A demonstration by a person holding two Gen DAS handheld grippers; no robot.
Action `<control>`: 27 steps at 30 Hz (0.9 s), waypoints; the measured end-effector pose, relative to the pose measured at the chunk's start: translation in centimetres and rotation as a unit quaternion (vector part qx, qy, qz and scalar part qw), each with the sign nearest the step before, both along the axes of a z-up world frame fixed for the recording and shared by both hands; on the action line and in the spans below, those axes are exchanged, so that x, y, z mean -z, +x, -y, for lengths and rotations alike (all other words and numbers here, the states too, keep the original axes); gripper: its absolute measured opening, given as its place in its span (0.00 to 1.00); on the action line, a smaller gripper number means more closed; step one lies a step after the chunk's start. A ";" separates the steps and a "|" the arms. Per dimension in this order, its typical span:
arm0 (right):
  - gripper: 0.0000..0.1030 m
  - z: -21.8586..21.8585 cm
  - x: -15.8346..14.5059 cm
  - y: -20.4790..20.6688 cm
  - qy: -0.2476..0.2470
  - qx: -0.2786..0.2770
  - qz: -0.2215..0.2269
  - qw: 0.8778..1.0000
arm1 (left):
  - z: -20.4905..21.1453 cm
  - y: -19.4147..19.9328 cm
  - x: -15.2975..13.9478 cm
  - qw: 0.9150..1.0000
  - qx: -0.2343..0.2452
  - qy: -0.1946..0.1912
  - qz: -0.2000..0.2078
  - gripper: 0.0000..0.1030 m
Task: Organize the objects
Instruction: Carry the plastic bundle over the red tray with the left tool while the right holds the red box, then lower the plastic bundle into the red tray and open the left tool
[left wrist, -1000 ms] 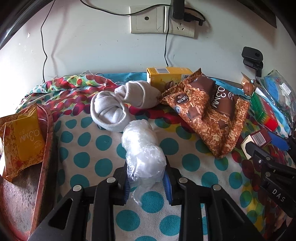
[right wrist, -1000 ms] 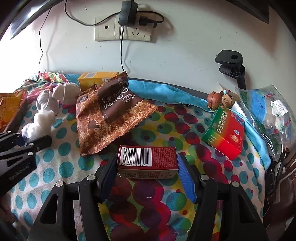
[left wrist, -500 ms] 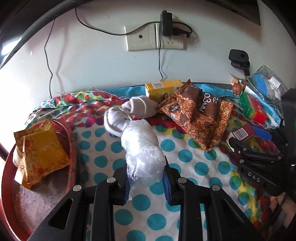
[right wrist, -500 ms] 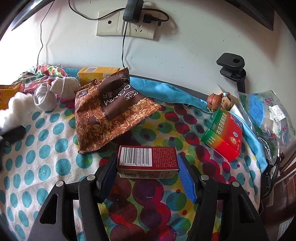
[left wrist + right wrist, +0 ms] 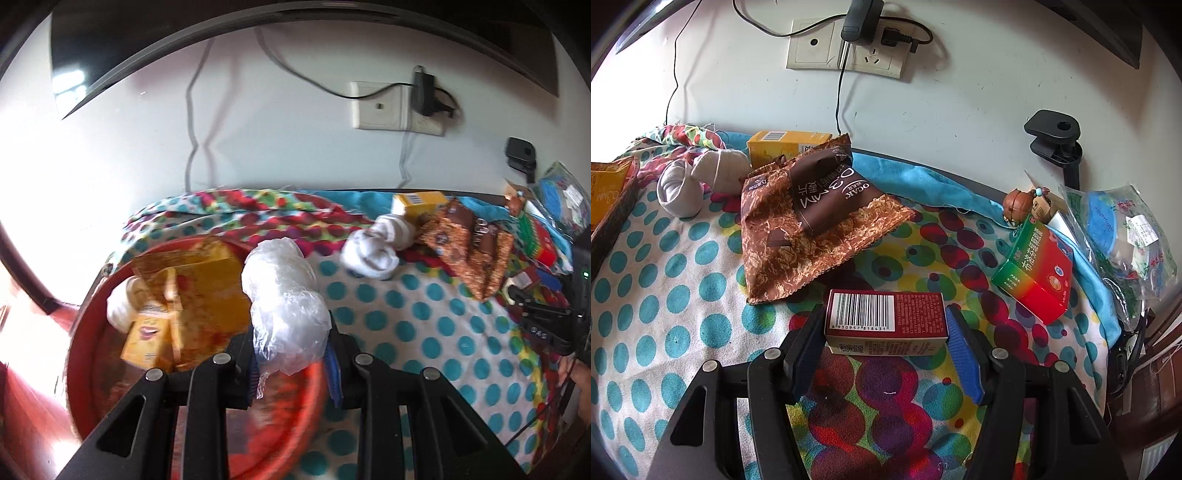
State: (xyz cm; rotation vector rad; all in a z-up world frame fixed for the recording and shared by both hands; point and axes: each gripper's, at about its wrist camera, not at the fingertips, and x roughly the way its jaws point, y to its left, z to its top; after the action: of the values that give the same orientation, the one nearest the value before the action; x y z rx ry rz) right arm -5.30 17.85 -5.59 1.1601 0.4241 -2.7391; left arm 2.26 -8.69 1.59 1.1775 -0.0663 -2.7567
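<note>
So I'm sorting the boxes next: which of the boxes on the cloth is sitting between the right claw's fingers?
The dark red box with the barcode facing up. The yellow box lies far back by the wall, and the green and red box lies off to the right.

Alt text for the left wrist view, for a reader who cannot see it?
The left gripper holds a crumpled clear plastic bag above the edge of a red tray that already contains a yellow snack packet. To the right, on a polka-dot cloth, lie rolled white socks and a brown snack bag.
</note>
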 end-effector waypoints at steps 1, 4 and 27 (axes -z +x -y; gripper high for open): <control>0.58 0.0 0.0 0.0 0.002 0.000 -0.001 1.000 | 1.0 0.0 0.1 1.000 -0.007 0.002 0.002 0.28; 0.58 0.1 0.0 0.0 0.008 0.000 -0.003 1.000 | 3.9 0.5 0.6 0.999 -0.034 0.001 0.012 0.28; 0.59 0.1 0.0 -0.1 0.014 0.001 -0.001 1.000 | 14.6 2.2 5.7 0.991 -0.111 0.012 0.071 0.30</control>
State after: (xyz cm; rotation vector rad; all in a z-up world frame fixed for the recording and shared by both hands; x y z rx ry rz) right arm -5.40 17.75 -5.62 1.1660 0.4623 -2.7438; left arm 4.51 -23.28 -4.10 1.2991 0.0776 -2.4878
